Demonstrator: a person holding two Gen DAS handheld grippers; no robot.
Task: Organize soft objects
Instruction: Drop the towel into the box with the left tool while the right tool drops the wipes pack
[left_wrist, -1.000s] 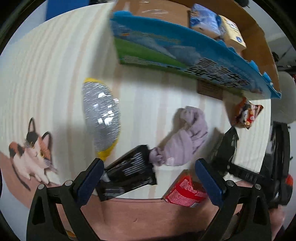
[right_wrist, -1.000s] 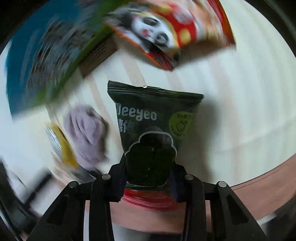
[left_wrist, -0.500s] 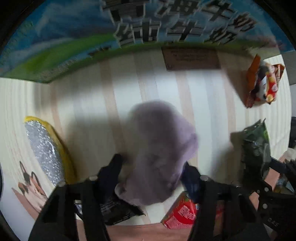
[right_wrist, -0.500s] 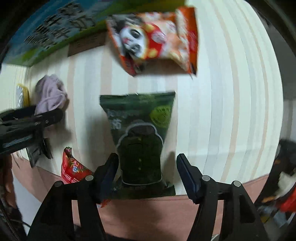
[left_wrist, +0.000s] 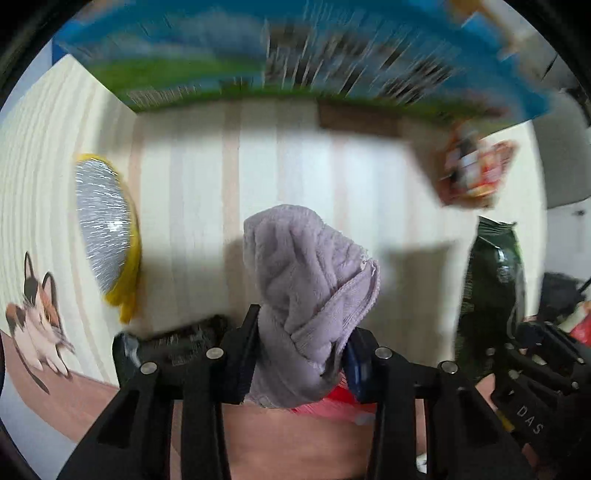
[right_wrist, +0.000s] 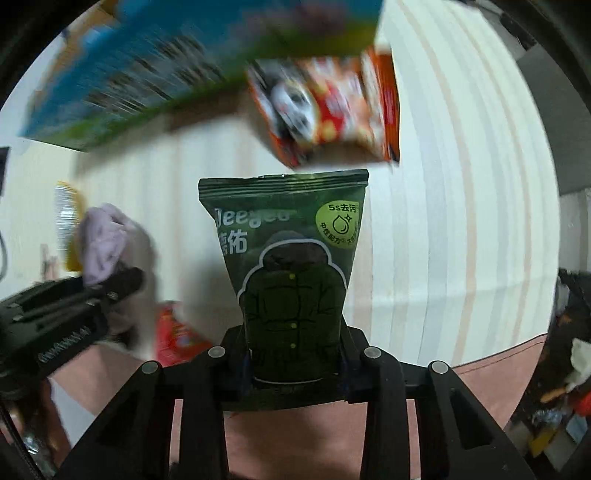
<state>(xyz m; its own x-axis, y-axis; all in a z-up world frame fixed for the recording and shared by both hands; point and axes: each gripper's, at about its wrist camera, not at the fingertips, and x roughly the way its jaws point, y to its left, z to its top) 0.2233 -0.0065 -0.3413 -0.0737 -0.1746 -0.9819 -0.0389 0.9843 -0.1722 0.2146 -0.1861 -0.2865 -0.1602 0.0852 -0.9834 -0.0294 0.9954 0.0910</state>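
My left gripper (left_wrist: 301, 354) is shut on a lilac cloth (left_wrist: 306, 280) and holds it above the striped table. The cloth also shows in the right wrist view (right_wrist: 103, 243), in the left gripper at the left. My right gripper (right_wrist: 293, 363) is shut on a dark green packet (right_wrist: 291, 266) and holds it upright off the table. The green packet also shows at the right of the left wrist view (left_wrist: 491, 295).
A blue and green cardboard box (left_wrist: 258, 62) stands at the back. A panda snack bag (right_wrist: 328, 107) lies by its right end. A silver and yellow packet (left_wrist: 105, 236), a black packet (left_wrist: 177, 339) and a red packet (right_wrist: 177, 332) lie on the table (left_wrist: 332, 173).
My left gripper closed on the lilac cloth and lifted it. My right gripper opened briefly, then closed on the green packet and raised it.
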